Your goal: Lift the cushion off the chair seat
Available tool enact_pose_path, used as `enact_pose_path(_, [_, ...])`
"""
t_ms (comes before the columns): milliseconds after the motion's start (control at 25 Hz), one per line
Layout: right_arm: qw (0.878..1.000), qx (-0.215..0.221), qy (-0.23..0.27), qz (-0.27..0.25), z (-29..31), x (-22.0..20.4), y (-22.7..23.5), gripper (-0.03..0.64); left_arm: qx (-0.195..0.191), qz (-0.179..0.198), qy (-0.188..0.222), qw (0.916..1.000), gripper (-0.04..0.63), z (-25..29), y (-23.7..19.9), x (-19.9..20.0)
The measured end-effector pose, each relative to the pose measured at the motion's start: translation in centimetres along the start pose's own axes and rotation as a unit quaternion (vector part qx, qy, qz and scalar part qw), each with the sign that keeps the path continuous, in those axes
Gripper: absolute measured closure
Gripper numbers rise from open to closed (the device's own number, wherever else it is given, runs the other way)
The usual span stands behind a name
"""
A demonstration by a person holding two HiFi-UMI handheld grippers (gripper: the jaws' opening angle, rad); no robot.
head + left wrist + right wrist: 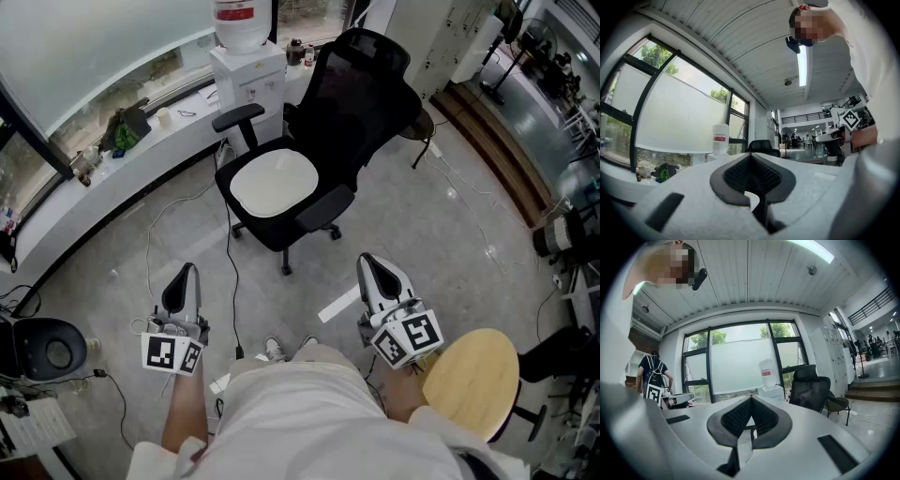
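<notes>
Left tongs (189, 269) and right tongs (367, 260) hang clenched, empty — open floor (272, 311) lies between them and the cushion (274, 182) — its near edge unobstructed.

Bright daylight from windows (740, 362); ceiling strip light (802, 65) glaring; fisheye distortion, dark corners in gripper views.

1. Head view: the top edge cuts off the water bottle (236, 21) standing on the dispenser (248, 80).
2. The seat of the chair (361, 103) and the cushion (275, 183) hide most of the wheeled base.
3. The items on the window ledge (173, 131) are too small to identify.
4. The person's right arm covers the left edge of the wooden stool (473, 380).
5. Left gripper view: the body of the left gripper (751, 157) hides the chair below its backrest top.
6. Right gripper view: the body of the right gripper (751, 399) covers the chair's lower part.
</notes>
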State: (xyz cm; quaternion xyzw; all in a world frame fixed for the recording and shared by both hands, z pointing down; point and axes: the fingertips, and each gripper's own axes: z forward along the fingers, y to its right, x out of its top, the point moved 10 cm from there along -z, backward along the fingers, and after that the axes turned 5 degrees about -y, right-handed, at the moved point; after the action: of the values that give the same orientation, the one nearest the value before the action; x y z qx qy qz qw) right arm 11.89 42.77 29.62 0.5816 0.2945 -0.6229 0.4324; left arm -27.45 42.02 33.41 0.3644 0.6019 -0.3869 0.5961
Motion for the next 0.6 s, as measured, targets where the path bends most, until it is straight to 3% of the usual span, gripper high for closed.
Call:
enact_pose_path(360, [1.0, 0.005, -0.004, -0.013, 0.3, 0.4, 0.9, 0.617, 0.014, -0.004, 0.006, 0.9999, 0.58, 0.2, 0.1, 0.4])
enact_pose_path(600, [0.999, 0.028, 0.015, 0.02, -0.1, 0.5, 2.0, 0.617, 0.019, -0.018, 0.031, 0.9992, 0.578, 0.3, -0.2, 0.6])
